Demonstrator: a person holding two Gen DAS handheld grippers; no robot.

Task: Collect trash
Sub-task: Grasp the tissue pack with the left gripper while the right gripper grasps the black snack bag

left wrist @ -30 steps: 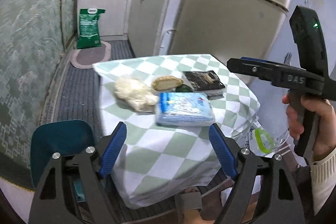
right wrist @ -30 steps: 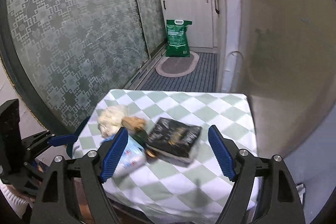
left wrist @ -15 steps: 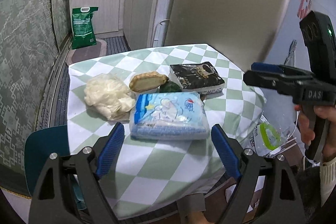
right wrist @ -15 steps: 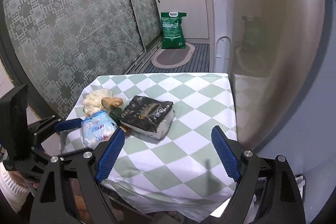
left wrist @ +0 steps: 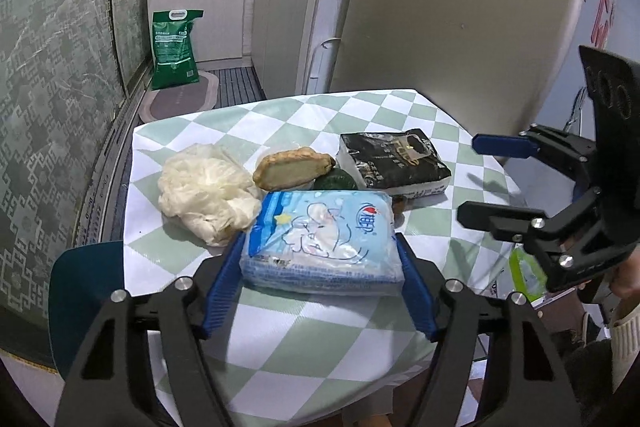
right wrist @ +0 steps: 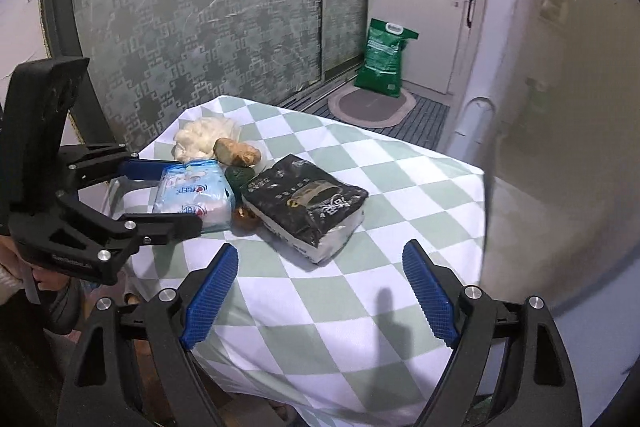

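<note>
The left gripper straddles the blue tissue pack at the near left of the checked table; its jaws have just been closing, and the blue pads sit at the pack's sides, whether pressing I cannot tell. The right gripper hangs with jaws wide apart, nothing between them, near the black packet. Only the left view shows the green-and-clear bag beyond the table's right edge. The right view shows the small brown thing between pack and packet more fully. A crumpled white bag and bread lie farther back.
</note>
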